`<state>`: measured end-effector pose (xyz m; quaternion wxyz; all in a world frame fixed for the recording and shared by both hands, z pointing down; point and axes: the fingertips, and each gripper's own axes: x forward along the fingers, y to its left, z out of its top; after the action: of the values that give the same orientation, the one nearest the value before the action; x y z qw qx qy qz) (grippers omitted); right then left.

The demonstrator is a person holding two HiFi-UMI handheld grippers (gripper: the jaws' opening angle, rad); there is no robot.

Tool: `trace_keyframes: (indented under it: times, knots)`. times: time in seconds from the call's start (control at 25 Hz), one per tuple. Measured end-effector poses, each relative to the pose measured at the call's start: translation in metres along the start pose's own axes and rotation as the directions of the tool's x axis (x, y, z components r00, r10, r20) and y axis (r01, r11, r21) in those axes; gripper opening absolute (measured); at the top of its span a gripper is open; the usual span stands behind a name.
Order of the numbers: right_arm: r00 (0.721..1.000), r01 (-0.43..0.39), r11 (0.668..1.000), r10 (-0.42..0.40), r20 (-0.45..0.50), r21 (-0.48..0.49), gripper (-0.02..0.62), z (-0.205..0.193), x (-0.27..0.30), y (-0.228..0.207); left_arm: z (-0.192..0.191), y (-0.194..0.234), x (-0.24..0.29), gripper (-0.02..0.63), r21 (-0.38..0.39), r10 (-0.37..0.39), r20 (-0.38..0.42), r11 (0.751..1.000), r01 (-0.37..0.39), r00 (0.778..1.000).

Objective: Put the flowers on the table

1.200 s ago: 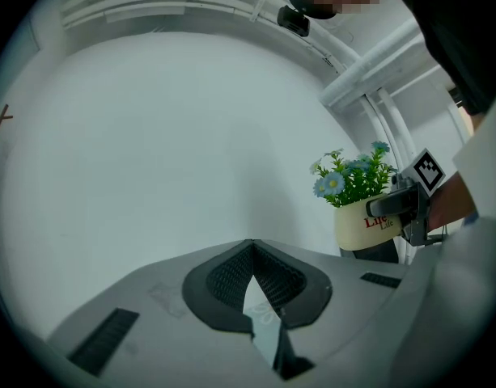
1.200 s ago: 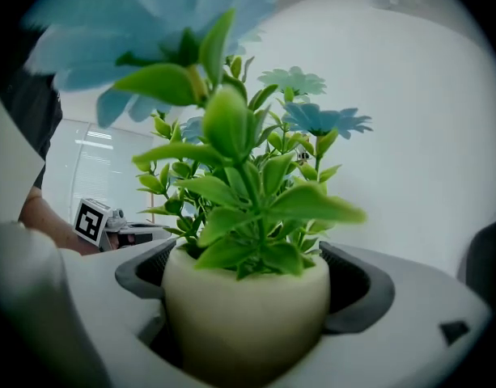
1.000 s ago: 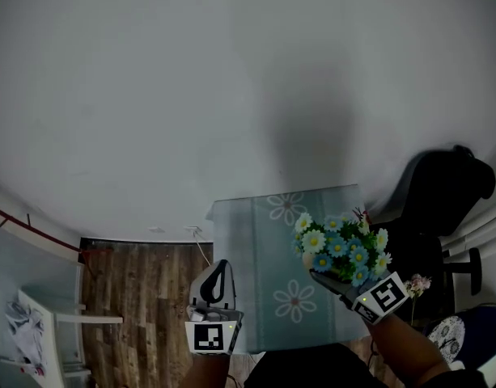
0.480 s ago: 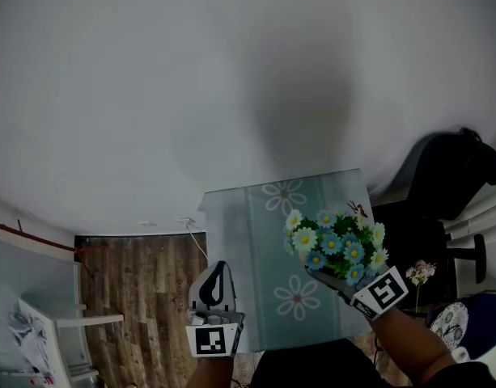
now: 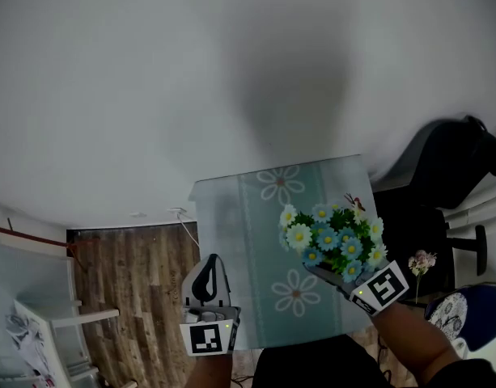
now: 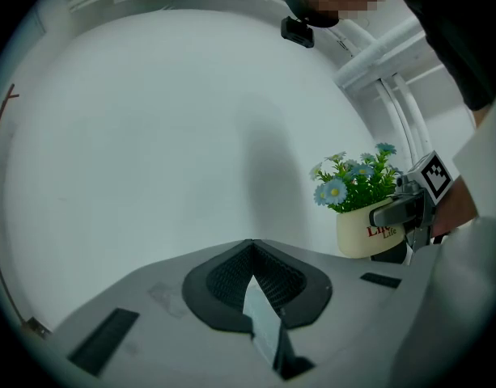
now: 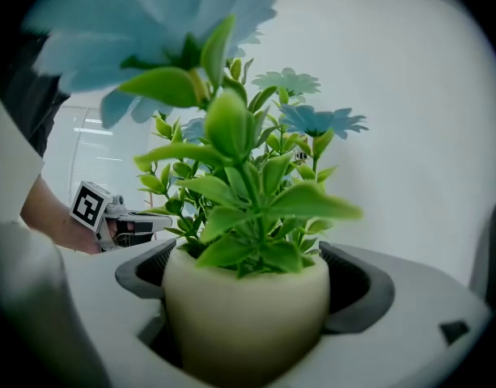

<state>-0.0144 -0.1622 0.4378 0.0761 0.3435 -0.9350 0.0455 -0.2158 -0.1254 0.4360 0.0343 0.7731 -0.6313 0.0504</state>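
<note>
The flowers are blue and white daisies with green leaves (image 5: 332, 238) in a cream pot (image 7: 246, 318). My right gripper (image 5: 335, 272) is shut on the pot and holds it upright above the right part of the table (image 5: 248, 217), which has a teal cloth with daisy prints. In the right gripper view the pot fills the space between the jaws (image 7: 249, 289). My left gripper (image 5: 208, 272) is shut with nothing in it, at the table's near left edge. The left gripper view shows its jaws (image 6: 252, 280) closed together and the pot (image 6: 367, 231) off to the right.
A black office chair (image 5: 446, 172) stands right of the table. A small pink flower stem (image 5: 421, 262) is near the chair. Wooden floor (image 5: 126, 289) lies to the left, with a white frame (image 5: 49, 330) and a cable (image 5: 183, 217). A white wall (image 5: 231, 71) is behind.
The right gripper has carried the pot a little left and further over the cloth. The table sits higher in the head view. The left gripper has stayed shut at the table's edge.
</note>
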Motion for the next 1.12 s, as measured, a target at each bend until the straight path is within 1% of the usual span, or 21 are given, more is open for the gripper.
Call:
trace_keyframes:
  times: [0.2, 0.4, 0.64, 0.84, 1.0, 1.12]
  knots:
    - [1.0, 0.005, 1.0, -0.005, -0.008, 0.013, 0.571, -0.017, 0.007, -0.004, -0.012, 0.0, 0.006, 0.003, -0.001, 0.0, -0.016, 1.0, 0.0, 1.0]
    - [1.0, 0.013, 0.998, -0.013, -0.005, 0.062, 0.572, -0.04, 0.015, -0.006, -0.029, -0.003, 0.009, 0.003, 0.018, -0.017, -0.06, 1.0, 0.018, 0.998]
    - [1.0, 0.019, 0.998, -0.017, -0.025, 0.063, 0.572, -0.07, 0.022, -0.012, -0.048, -0.008, 0.014, 0.003, 0.027, -0.038, -0.084, 0.999, 0.04, 0.996]
    - [0.999, 0.017, 0.997, -0.014, -0.038, 0.073, 0.571, -0.091, 0.024, -0.013, -0.073, -0.008, 0.014, 0.003, 0.009, -0.03, -0.132, 0.999, 0.031, 0.991]
    - [0.999, 0.023, 0.997, -0.02, -0.047, 0.069, 0.571, -0.106, 0.028, -0.017, -0.087, -0.008, 0.015, 0.003, 0.002, -0.022, -0.146, 1.0, 0.023, 0.989]
    - [0.998, 0.026, 0.998, -0.023, -0.055, 0.063, 0.572, -0.116, 0.029, -0.019, -0.092, -0.008, 0.017, 0.003, 0.001, -0.018, -0.143, 1.0, 0.018, 0.99]
